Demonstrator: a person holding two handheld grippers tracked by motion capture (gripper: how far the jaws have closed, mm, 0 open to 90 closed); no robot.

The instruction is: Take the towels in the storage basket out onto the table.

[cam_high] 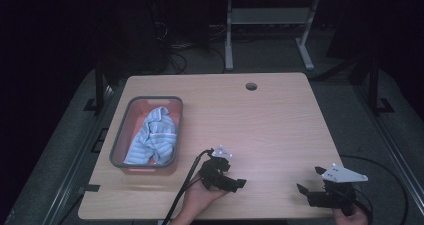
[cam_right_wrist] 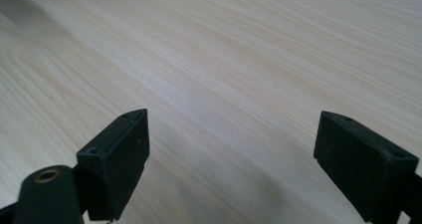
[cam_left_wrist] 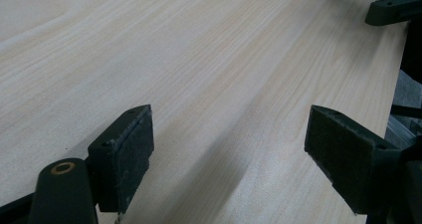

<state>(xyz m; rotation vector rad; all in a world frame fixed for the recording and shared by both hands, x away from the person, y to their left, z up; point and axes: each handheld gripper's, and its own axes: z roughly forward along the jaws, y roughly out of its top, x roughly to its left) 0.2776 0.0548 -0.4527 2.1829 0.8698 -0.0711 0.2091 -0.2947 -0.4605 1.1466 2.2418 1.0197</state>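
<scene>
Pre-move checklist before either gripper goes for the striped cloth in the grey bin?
1. Left gripper jaws open, nothing between them: ok.
2. Right gripper jaws open, nothing between them: ok.
3. Blue-and-white striped cloth lies inside the grey rectangular plastic bin: ok.
4. Bare stretch of light wooden table between grippers and bin: ok.
5. Left gripper aimed at the bin: not ok, it points toward the right gripper.

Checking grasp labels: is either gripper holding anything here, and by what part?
Nothing held. The left gripper and right gripper both stand open over bare table; the striped cloth lies in the basket.
</scene>
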